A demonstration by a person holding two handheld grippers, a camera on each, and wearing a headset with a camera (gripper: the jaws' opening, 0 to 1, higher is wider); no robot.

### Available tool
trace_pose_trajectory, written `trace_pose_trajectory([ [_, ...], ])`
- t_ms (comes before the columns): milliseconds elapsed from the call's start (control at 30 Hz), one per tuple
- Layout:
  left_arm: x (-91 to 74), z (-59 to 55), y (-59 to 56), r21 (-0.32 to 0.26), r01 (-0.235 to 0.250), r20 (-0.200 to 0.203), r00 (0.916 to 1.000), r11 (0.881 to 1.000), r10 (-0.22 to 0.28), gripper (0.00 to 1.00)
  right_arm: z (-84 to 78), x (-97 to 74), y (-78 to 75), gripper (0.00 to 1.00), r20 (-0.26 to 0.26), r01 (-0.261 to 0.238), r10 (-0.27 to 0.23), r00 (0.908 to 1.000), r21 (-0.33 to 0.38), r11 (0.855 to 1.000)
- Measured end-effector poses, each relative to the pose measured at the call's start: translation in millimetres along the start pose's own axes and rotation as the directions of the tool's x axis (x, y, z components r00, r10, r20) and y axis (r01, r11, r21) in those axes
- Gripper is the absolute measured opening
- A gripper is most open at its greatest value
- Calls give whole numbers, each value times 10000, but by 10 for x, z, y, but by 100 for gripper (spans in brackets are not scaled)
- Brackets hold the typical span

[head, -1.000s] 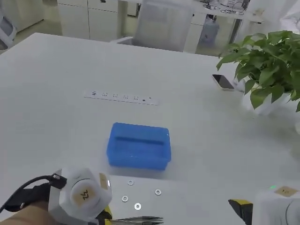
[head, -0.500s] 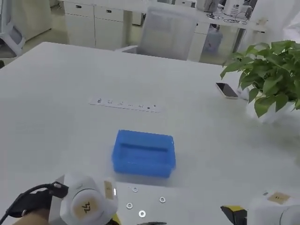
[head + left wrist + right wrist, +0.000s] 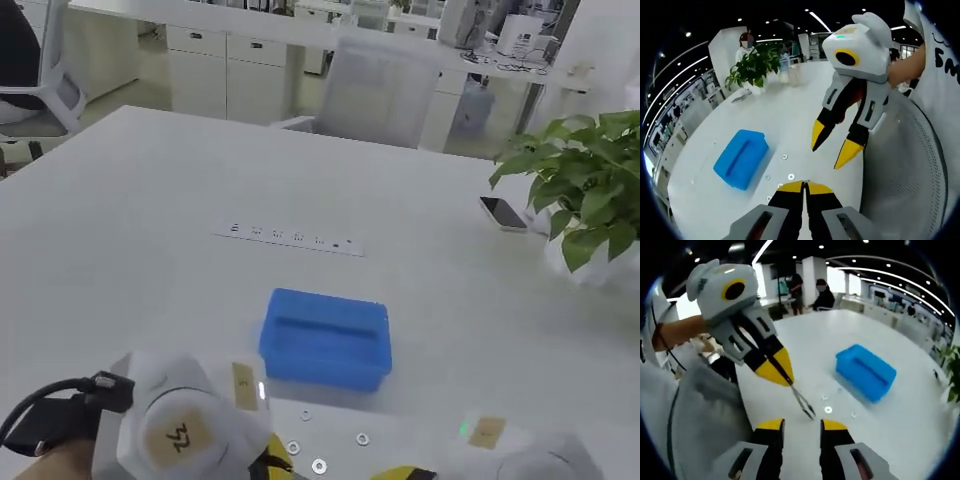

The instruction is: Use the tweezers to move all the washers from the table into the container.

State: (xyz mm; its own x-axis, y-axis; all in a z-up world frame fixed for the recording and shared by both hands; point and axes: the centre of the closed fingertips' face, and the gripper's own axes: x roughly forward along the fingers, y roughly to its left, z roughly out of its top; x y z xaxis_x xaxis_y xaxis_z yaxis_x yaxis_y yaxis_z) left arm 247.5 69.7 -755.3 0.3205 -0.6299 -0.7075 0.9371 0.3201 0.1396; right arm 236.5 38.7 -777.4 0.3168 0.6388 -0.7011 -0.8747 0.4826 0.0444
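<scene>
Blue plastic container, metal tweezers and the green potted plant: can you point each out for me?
Blue plastic container (image 3: 322, 372): head view, its front wall.
Slim metal tweezers (image 3: 801, 400): right gripper view, midway along the prongs.
Leafy green potted plant (image 3: 590, 190): head view, on its leaves.

Container (image 3: 325, 340) is solid blue, desk (image 3: 150, 200) plain white. Washers (image 3: 319, 466) are silver, tweezers (image 3: 802, 402) dark grey. Left gripper (image 3: 785, 377) and right gripper (image 3: 827, 156) are pale grey, jaws yellow-black.
</scene>
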Motion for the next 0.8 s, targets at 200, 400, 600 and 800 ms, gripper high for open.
trace_pose_trajectory([
  [200, -51, 43, -14, 579, 98, -117, 9999, 9983, -92, 0, 143, 280, 10, 17, -23, -803, 804, 9968, -747, 9940],
  [400, -68, 39, -59, 706, 496, -262, 9985, 9963, -479, 0, 192, 461, 64, 16, -200, -1362, 1348, 9907, -1382, 9810],
  [600, -17, -8, -62, 1262, 473, -470, 9980, 9909, -416, 0, 190, 517, 130, 11, -227, -1854, 1841, 9827, -1330, 9736],
  [800, 12, 21, -92, 1196, 572, -209, 9983, 9912, -551, 0, 144, 594, 184, 8, -354, -1868, 1834, 9824, -1741, 9668],
])
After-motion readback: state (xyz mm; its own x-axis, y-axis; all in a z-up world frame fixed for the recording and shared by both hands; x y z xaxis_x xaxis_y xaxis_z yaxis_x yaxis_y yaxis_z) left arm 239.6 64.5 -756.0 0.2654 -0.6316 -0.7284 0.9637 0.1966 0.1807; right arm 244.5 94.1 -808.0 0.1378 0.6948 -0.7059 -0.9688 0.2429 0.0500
